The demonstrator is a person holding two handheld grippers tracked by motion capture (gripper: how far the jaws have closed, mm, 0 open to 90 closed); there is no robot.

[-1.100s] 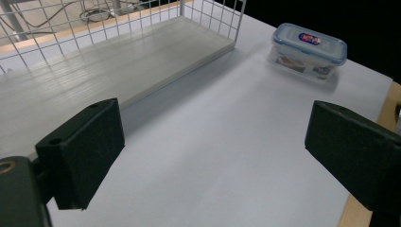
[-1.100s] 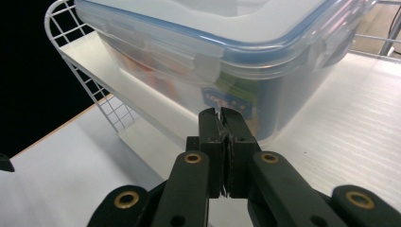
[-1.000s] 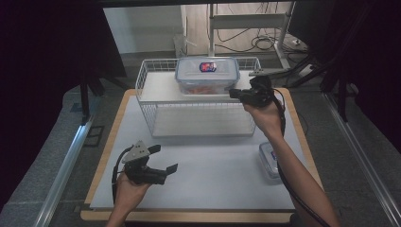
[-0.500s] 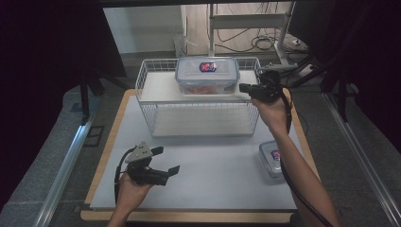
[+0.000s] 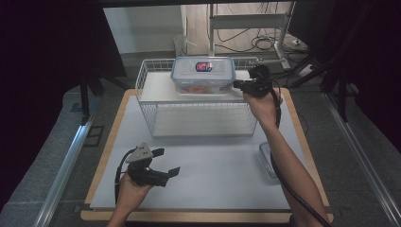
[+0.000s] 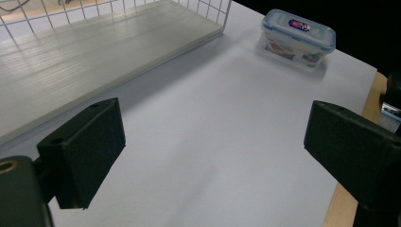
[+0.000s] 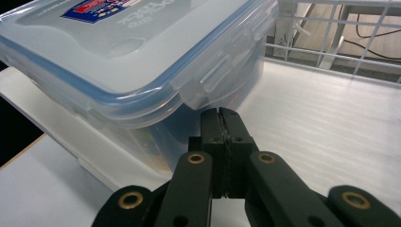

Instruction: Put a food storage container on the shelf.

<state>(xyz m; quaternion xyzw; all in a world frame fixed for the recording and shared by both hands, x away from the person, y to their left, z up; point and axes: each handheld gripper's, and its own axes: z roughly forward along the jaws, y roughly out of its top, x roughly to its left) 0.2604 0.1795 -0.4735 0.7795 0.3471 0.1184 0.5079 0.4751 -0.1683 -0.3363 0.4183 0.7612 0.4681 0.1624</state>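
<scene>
- My right gripper (image 5: 238,85) has moved away from the worktop (image 5: 208,175) toward the large container (image 5: 203,75), and its tips are now just beside the container's right end.
- Its jaws are pressed together with nothing between them, as before.
- The large container stands on the upper shelf of the wire rack (image 5: 146,80), in the same place as earlier.
- My left gripper (image 5: 165,163) has stayed low over the worktop, jaws wide apart and empty.
- The small container (image 6: 297,38) lies on the worktop, near its right edge.
</scene>
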